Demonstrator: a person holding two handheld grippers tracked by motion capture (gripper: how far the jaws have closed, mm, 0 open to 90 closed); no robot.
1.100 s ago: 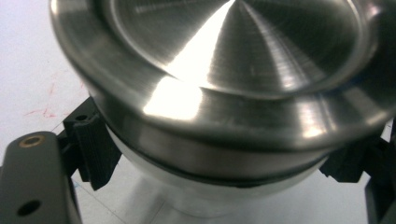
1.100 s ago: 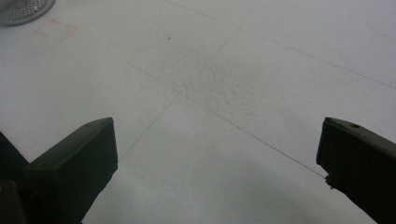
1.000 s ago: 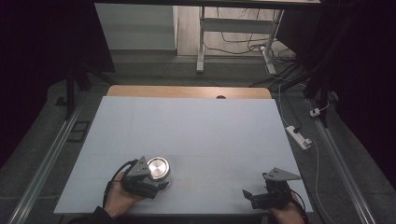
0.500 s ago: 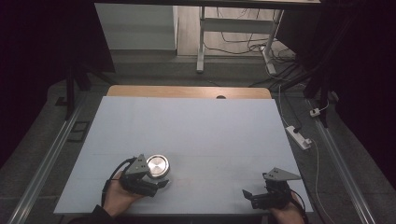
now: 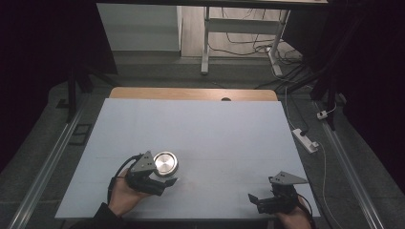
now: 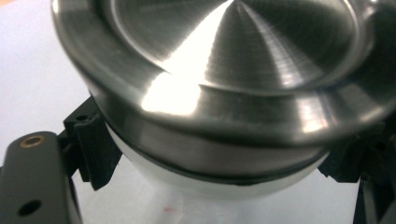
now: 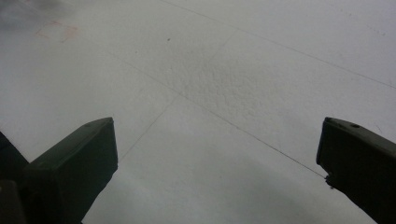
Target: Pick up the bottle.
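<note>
Though steel lid (image 6: pixel 233 70) hides container bottom, left gripper (image 5: pixel 160 179) grasps white container (image 6: pixel 205 179) just under lid; right gripper (image 5: pixel 260 200) stands released, well apart.

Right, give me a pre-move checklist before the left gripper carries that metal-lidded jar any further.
1. Left gripper shut on the jar: ok, a pad on each side below the metal lid.
2. Jar clear of the table: cannot tell.
3. Lid seated on the jar: ok, it sits level on the rim.
4. Right gripper open, nothing between the jaws: ok.
5. Jar's contents: cannot tell.
</note>
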